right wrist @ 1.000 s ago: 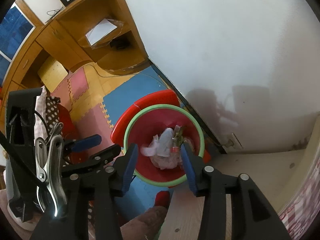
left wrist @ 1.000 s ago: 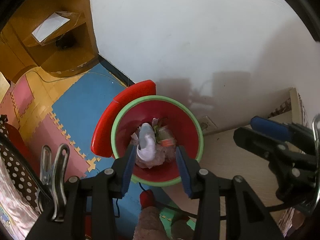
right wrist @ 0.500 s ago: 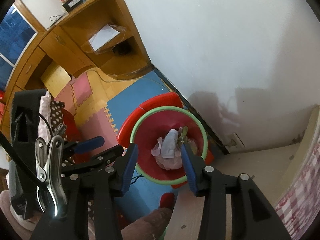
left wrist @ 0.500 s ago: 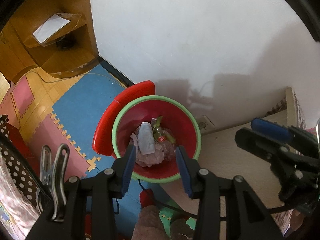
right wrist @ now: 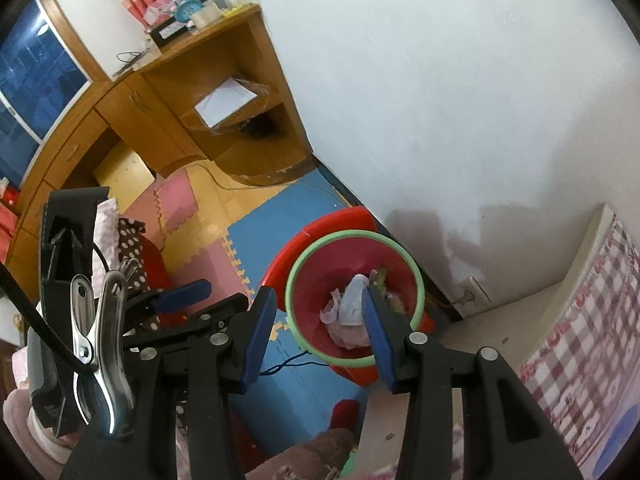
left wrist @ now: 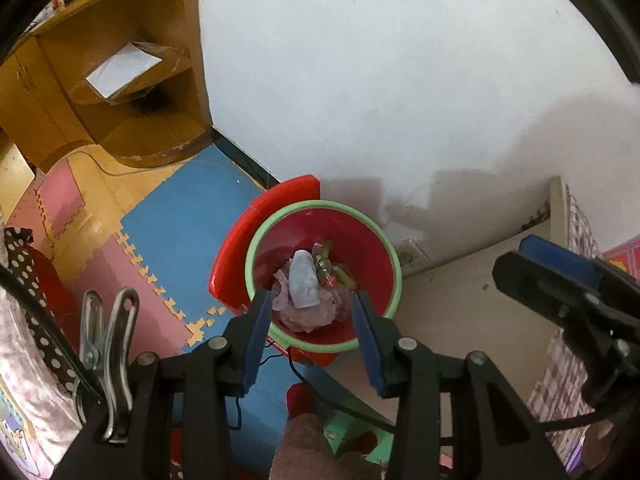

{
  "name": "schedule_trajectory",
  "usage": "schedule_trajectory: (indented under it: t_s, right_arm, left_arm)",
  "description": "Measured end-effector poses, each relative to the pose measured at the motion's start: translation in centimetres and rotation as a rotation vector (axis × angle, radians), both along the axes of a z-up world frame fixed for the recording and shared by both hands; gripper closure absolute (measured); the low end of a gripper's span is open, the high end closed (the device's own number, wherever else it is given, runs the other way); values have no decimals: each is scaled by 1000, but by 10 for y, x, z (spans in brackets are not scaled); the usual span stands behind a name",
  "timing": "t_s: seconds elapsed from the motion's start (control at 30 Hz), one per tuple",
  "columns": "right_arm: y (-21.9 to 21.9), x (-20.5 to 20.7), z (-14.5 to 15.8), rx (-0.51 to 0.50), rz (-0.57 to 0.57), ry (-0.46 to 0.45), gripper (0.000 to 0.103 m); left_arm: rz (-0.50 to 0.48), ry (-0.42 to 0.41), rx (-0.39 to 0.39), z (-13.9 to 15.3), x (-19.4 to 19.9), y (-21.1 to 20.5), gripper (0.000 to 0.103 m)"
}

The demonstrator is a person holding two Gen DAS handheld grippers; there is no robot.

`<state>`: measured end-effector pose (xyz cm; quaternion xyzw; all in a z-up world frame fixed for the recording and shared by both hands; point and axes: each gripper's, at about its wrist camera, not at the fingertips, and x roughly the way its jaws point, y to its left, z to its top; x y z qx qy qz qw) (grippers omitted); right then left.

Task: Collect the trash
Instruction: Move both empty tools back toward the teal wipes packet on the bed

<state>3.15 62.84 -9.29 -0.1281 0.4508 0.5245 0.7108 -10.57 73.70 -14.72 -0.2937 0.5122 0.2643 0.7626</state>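
Red waste bin (left wrist: 376,248), round, glossy plastic, pale green rim, red flap lid tipped open on its far-left side; stands on the floor against the white wall (left wrist: 400,80). Contents: crumpled white tissue (left wrist: 304,280) uppermost, soft pinkish paper wads beneath it, a small greenish wrapper (left wrist: 326,268) just right of the tissue. Change noted: over the last second both grippers have risen and drawn back from the bin, which now shows smaller and lower in both views, and the tissue has settled flatter on the heap. Left gripper (left wrist: 308,344): blue-padded jaws parted, nothing between them, above the bin's near rim. Right gripper (right wrist: 316,340): likewise parted and empty. Judgement: this drop is done, and the hands are free for more trash. Around the bin: interlocking foam mats (left wrist: 180,216), blue and pink, matte; beige board surface (left wrist: 460,300) to its right.
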Motion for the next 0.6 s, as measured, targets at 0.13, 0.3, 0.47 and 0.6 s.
schedule_trajectory:
  t_s: [0.13,0.3,0.47,0.6]
  right_arm:
    - [-14,-11,13,30,1,-3,57]
    - [-40,-27,35,83,25,-21,57]
    - [-69,-39,55,135,39,-35,57]
    - [-98,-45,69,166,37,-52,57]
  left_arm:
    - [9,-6,28,15,-11,-10,60]
    - [12,-22,56,39,-21,-24,60]
    - [19,-28,83,59,-28,-41,60]
    - [7,-37,113,77,-31,-57,60]
